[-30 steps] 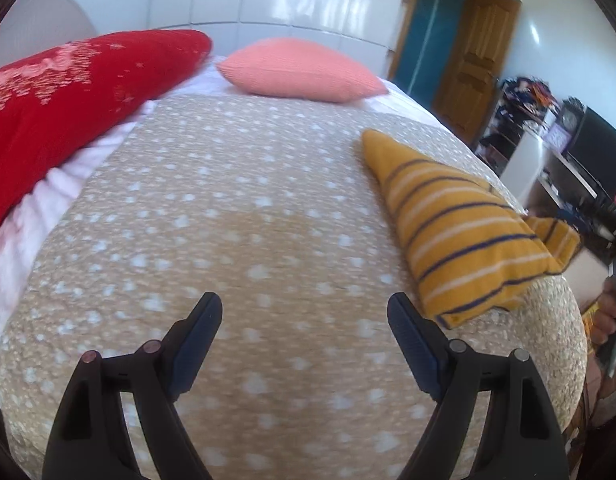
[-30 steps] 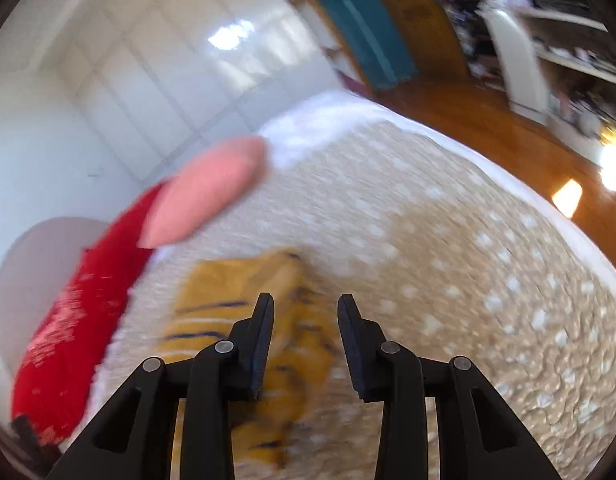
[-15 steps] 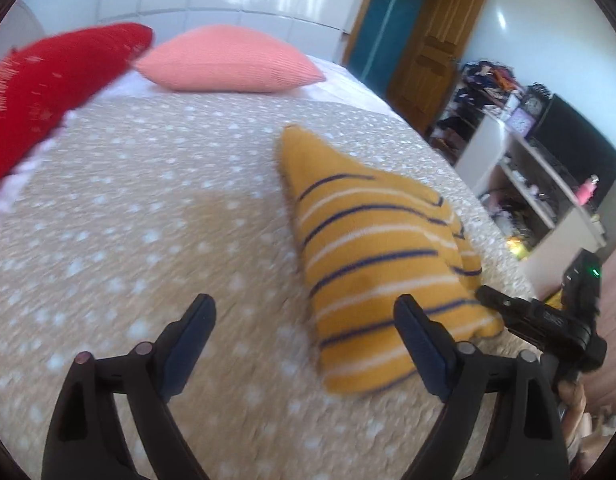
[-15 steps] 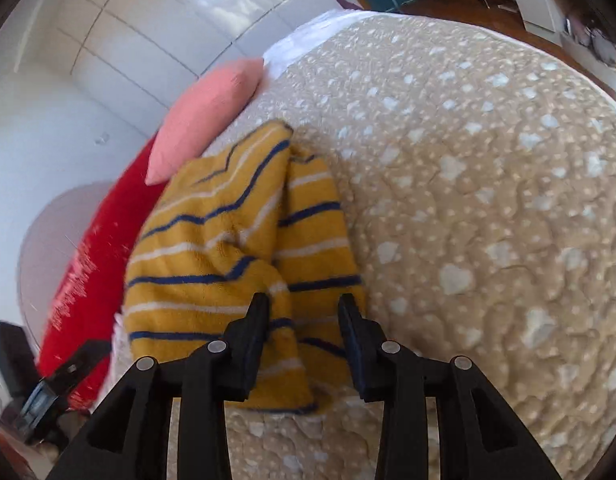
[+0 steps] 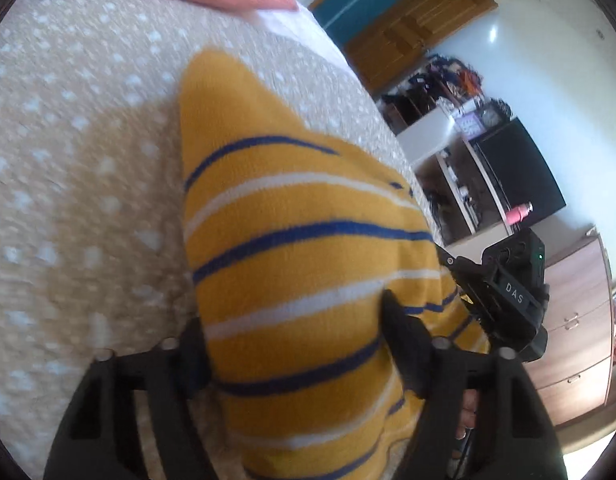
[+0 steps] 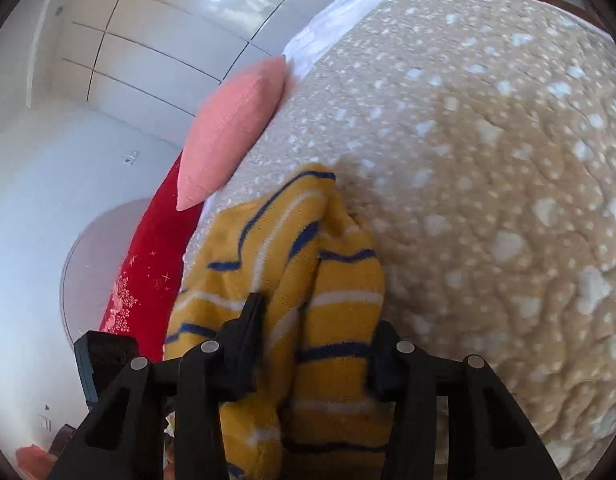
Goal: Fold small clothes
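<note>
Left wrist view: my left gripper (image 5: pixel 292 344) straddled the striped garment's (image 5: pixel 300 248) near edge on the bedspread (image 5: pixel 68 184) — fingers wide, not yet clamped. My right gripper (image 6: pixel 311 340) likewise bracketed its bunched end (image 6: pixel 292 264) — both set, I judged, to lift for folding.

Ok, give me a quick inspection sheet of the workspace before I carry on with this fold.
Surface: bed with tan spotted blanket.
Job's things: yellow striped sweater, lying bunched near the bed's edge.
Clutter: pink pillow and red pillow at the head end.
Grippers: left tool with the sweater between its fingers, not closed; right tool likewise straddling a fold of the sweater.
Cables: nothing seen.
Surroundings: wooden door, shelves with a dark screen, white wardrobe.
</note>
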A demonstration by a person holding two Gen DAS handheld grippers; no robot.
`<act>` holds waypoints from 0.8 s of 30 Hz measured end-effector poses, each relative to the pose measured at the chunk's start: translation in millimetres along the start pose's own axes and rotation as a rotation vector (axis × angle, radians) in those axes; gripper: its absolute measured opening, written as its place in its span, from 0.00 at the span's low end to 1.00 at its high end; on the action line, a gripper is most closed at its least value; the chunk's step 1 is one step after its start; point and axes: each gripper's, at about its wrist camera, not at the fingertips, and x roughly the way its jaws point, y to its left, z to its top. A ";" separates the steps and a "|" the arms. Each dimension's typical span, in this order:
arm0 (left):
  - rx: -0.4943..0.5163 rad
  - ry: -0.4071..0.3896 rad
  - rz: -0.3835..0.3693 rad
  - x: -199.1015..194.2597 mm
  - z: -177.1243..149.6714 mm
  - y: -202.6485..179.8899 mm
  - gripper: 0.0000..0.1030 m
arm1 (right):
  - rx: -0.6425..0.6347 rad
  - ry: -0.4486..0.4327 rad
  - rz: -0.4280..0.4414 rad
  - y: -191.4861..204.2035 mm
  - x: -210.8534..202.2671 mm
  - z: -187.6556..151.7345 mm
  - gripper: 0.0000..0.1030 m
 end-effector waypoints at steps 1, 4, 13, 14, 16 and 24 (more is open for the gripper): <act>0.002 -0.020 0.007 -11.7 3.7 -0.5 0.65 | -0.009 0.004 0.037 8.1 -0.5 2.0 0.41; 0.004 -0.078 0.014 -46.0 15.0 0.0 0.65 | -0.063 -0.028 0.143 38.1 -8.1 7.5 0.38; 0.057 -0.138 0.362 -62.7 -17.4 23.8 0.72 | -0.071 -0.028 -0.102 21.2 12.0 -16.1 0.41; 0.079 -0.175 0.372 -71.5 -27.2 20.1 0.72 | -0.083 -0.045 -0.119 22.4 4.9 -19.1 0.41; 0.108 -0.244 0.399 -88.3 -45.4 15.4 0.72 | -0.146 -0.085 -0.165 32.9 -14.3 -22.5 0.41; 0.220 -0.611 0.608 -146.5 -93.9 -2.3 0.96 | -0.392 -0.188 -0.208 127.7 -45.2 -48.7 0.41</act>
